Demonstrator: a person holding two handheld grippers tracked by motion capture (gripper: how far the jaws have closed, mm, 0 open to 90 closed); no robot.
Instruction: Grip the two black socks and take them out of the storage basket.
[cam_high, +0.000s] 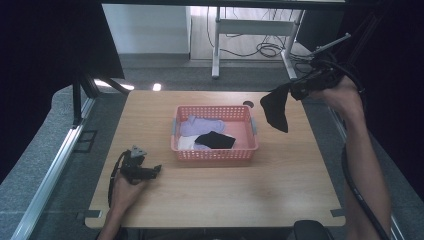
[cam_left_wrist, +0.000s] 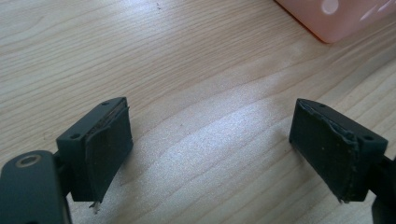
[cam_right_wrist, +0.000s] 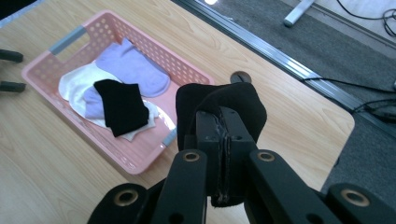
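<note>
Up high, right gripper (cam_high: 292, 92) squeezed shut on black sock (cam_high: 275, 111), off past the far right corner of pink basket (cam_high: 215, 154). Left gripper (cam_high: 156, 170) wide open, empty, near basket's front left corner. Loose pinch, maybe: sock might slip, land outside.

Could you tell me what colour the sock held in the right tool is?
Black. The sock hangs from the right tool, clearest in the high view.
</note>
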